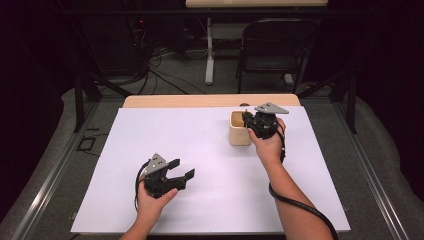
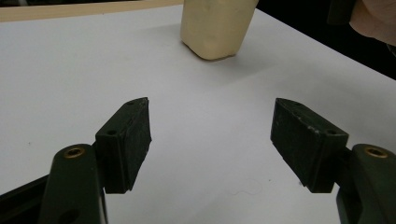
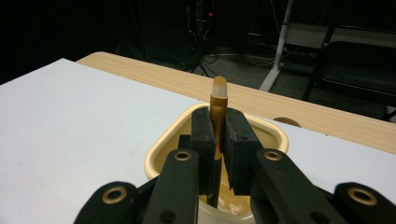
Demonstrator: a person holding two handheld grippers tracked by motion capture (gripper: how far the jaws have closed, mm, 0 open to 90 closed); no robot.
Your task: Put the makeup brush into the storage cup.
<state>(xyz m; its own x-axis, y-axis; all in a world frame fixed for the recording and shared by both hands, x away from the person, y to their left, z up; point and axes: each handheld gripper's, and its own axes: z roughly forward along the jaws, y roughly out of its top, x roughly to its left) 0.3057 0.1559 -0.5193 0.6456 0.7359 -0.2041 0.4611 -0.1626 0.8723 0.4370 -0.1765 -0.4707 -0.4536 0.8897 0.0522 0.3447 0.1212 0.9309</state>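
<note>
High view: white sheet over the table (image 1: 210, 101), wood edge showing at the far side. Cream cup (image 1: 239, 131) stands upright toward the far right of the sheet. Right claw (image 1: 248, 120) sits over the cup's open top, person's right hand (image 1: 270, 145) behind it. Left claw (image 1: 181, 170) is near-left, well apart from the cup, jaws spread, nothing between them. Left hand (image 1: 150, 200) wraps its body. Folding chair (image 1: 275, 42) and cables on the floor beyond the table.

Left gripper view: both black pads wide apart over bare white sheet, holding nothing. Cup (image 2: 215, 28) is ahead, at the far end of the view, its lower body visible, soft rounded corners. Looks like thin moulded plastic.

Right gripper view: jaws closed on a slim gold pen-like stick (image 3: 217, 107) with a pale translucent tip pointing up. Stick is upright, lower end down inside the cup (image 3: 161, 154), pads gripping the shaft around mid-height. Can't tell if the lower end touches the cup's bottom.

Handling guess: stick is light, stiff, smooth-sided, so it could slip or pivot in flat pads. Grip on the shaft is right. Keep off the tip, it looks softer. The cup looks light and probably tips easily if the stick drags on the rim. The free left claw could steady it by the wall.
</note>
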